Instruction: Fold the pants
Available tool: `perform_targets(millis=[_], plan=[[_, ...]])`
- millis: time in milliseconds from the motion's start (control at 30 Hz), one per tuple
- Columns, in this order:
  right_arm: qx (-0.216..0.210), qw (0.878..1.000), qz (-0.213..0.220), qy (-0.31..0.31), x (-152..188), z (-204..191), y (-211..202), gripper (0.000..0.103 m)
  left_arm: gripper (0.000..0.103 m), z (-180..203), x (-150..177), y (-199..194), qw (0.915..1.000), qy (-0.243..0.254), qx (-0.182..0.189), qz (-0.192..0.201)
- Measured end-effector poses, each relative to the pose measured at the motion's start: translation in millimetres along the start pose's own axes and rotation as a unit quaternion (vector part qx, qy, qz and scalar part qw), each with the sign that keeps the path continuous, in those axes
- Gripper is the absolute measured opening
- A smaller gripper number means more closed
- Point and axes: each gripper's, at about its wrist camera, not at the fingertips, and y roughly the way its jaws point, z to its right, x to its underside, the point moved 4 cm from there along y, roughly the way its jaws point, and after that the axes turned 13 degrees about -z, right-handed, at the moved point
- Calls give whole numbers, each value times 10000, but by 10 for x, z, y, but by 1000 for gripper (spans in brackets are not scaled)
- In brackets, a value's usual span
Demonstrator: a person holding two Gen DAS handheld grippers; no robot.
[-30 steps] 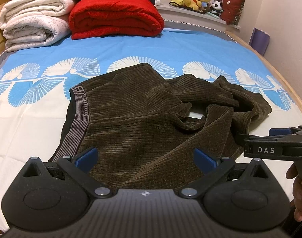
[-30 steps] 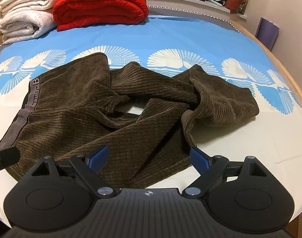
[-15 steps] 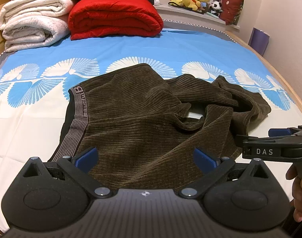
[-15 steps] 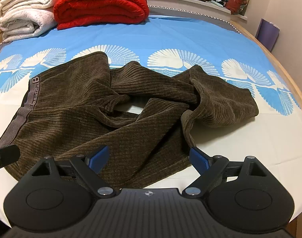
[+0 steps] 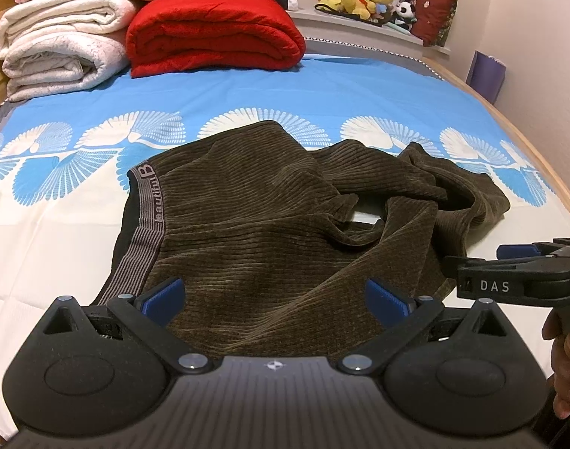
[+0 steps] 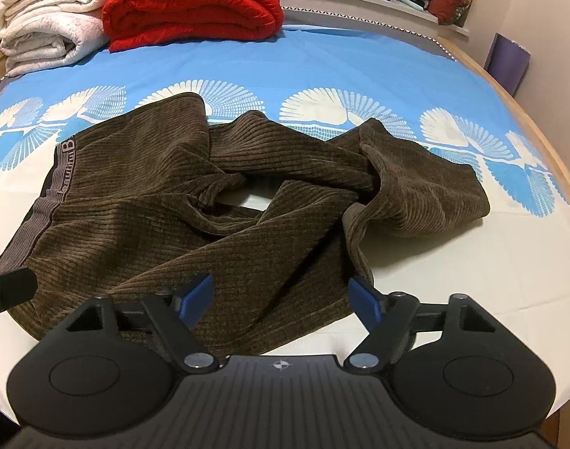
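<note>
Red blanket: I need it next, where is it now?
In both views the red blanket lies folded at the bed's far end, left of centre, beside the white blankets, beyond the pants.

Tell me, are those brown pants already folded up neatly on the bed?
No, the brown pants lie crumpled on the bed sheet, their legs twisted over each other with a gap of sheet showing between them.

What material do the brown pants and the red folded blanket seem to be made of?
Brown pants: likely corduroy or ribbed velour, matte and soft; parallel raised ribs run across the cloth, with a striped knit waistband.
Red blanket: looks like plush fleece or a padded quilt; thick rounded folds, slight sheen.
</note>
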Motion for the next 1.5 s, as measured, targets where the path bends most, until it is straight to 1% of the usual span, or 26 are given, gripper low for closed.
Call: perform_targets(millis=[100, 200, 267, 300, 367, 400, 433, 533, 633, 667, 733, 767, 800, 833, 900, 933, 1000, 1067, 1100, 1167, 1200, 1267, 1300, 1333, 1400, 1500], plan=[[-51, 10000, -23, 12, 2, -3, 9, 66, 101, 14, -4, -13, 10000, 37, -1, 40], [-83, 10000, -48, 15, 5, -6, 18, 59, 95, 29, -2, -32, 9999, 66, 20, 87], [-99, 9999, -66, 29, 1, -6, 24, 57, 83, 32, -4, -52, 9999, 109, 51, 122], [-115, 9999, -69, 40, 0, -6, 24, 57, 74, 29, -6, -60, 9998, 135, 47, 130], [-143, 9999, -63, 61, 0, 0, 22, 57, 47, 34, -32, -68, 9996, 252, 42, 129], [-163, 9998, -59, 75, -2, 2, 21, 57, 25, 26, -72, -70, 9994, 325, 40, 83], [-200, 9997, -53, 107, -7, 8, 17, 57, 17, 4, -145, -89, 9991, 409, 85, 54], [-298, 9994, -16, 199, -37, 28, 1, 57, 10, -164, -420, -182, 9981, 541, 166, 234], [-424, 9984, 104, 373, -90, 90, -31, 54, 10, -542, -771, -162, 9985, 406, 64, 370], [-435, 9981, 126, 421, -105, 116, -31, 48, 10, -711, -863, -115, 9989, 259, 45, 400], [-432, 9977, 130, 496, -146, 181, -7, 44, 10, -1129, -965, 64, 9985, -201, 15, 506], [-430, 9976, 121, 529, -171, 220, 13, 42, 10, -1331, -951, 194, 9981, -449, 62, 411], [-421, 9975, 112, 557, -205, 266, 39, 42, 10, -1546, -911, 381, 9968, -790, 79, 69], [-399, 9975, 106, 579, -239, 310, 62, 42, 10, -1763, -862, 555, 9908, -1315, 86, -291], [-325, 9973, 115, 653, -327, 435, 121, 42, 10, -2022, -806, 788, 9781, -1948, 433, -598], [-293, 9971, 107, 700, -370, 494, 154, 42, 10, -2084, -808, 864, 9760, -2023, 479, -652], [-291, 9967, 10, 763, -436, 603, 269, 43, 11, -2165, -816, 963, 9786, -1962, 330, -533], [-316, 9960, -116, 832, -469, 676, 422, 45, 12, -2262, -790, 1110, 9762, -2061, 235, -627], [-303, 9954, -203, 890, -475, 712, 494, 47, 17, -2298, -780, 1166, 9739, -2162, 367, -590], [-364, 9931, -358, 1056, -494, 790, 605, 48, 38, -2326, -765, 1316, 9719, -2218, 482, -619], [-386, 9928, -285, 1099, -518, 826, 640, 54, 47, -2335, -779, 1370, 9710, -2242, 490, -666], [-201, 9939, -236, 1059, -550, 873, 725, 61, 57, -2340, -794, 1464, 9702, -2248, 621, -651], [-155, 9932, -287, 1120, -575, 914, 768, 61, 72, -2313, -789, 1504, 9707, -2221, 646, -652], [-226, 9916, -250, 1249, -600, 969, 792, 62, 81, -2306, -808, 1554, 9709, -2198, 648, -692], [-239, 9903, -173, 1360, -638, 1049, 863, 70, 83, -2286, -844, 1634, 9718, -2127, 694, -741], [-43, 9902, -385, 1344, -680, 1110, 1020, 73, 83, -2215, -850, 1771, 9752, -1928, 622, -893]])
